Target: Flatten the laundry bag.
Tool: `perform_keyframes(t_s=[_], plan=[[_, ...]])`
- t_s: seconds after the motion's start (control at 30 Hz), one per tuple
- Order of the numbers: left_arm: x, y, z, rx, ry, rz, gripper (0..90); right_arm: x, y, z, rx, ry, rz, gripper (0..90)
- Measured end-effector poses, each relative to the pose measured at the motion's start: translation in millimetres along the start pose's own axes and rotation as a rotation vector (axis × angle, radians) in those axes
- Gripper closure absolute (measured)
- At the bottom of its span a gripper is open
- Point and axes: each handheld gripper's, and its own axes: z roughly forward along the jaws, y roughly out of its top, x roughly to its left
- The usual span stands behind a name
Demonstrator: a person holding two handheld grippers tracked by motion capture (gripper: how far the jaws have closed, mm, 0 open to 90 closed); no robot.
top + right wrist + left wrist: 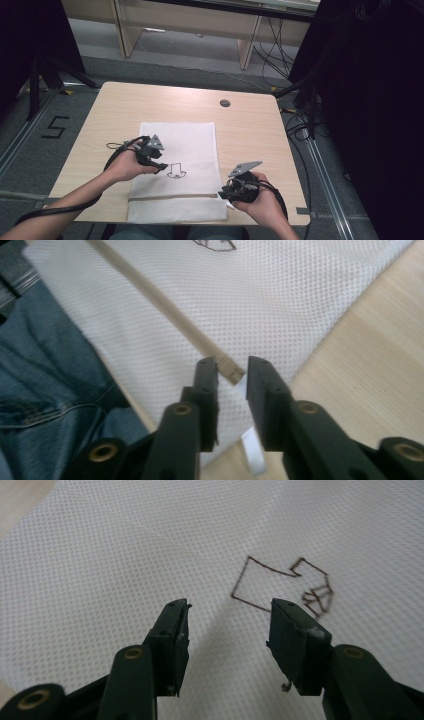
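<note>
The white mesh bag (175, 160) lies flat on the wooden surface (250, 135), its near end folded at the edge closest to me, a tan zipper strip (172, 196) running across it there. My left tongs (159, 166) hover over the bag just beside its printed brown outline (176, 171), jaws spread wide with only mesh between them; I judge they are placed to press or pin the cloth so it does not slide. My right tongs (232, 377) sit at the bag's right corner, at the end of the zipper strip, where a small white tab (252, 452) hangs. Their jaws stand a narrow gap apart around that end, not yet clamped, probably lined up to catch the zipper's pull. Beyond the bag, a dark round grommet (225, 103) sits in the surface. Around the surface are grey floor, a taped numeral (54, 127), cables (295, 127) and black curtains (380, 110).
</note>
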Motion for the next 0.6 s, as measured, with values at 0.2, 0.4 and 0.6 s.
perform_keyframes(t_s=[0.2, 0.4, 0.6], plan=[[-20.0, -37.1, -25.3, 0.065, -0.108, 0.066, 79.3, -17.3, 16.8, 26.4, 0.053, -0.028, 0.022, 90.0], [-35.4, -54.8, -15.9, 0.110, -0.158, 0.033, 81.7, -29.4, 26.1, 45.6, 0.076, -0.054, 0.043, 90.0], [-36.7, -53.2, -4.9, 0.143, -0.149, 0.056, 84.9, -35.6, 23.4, 62.5, 0.134, -0.078, 0.044, 90.0]])
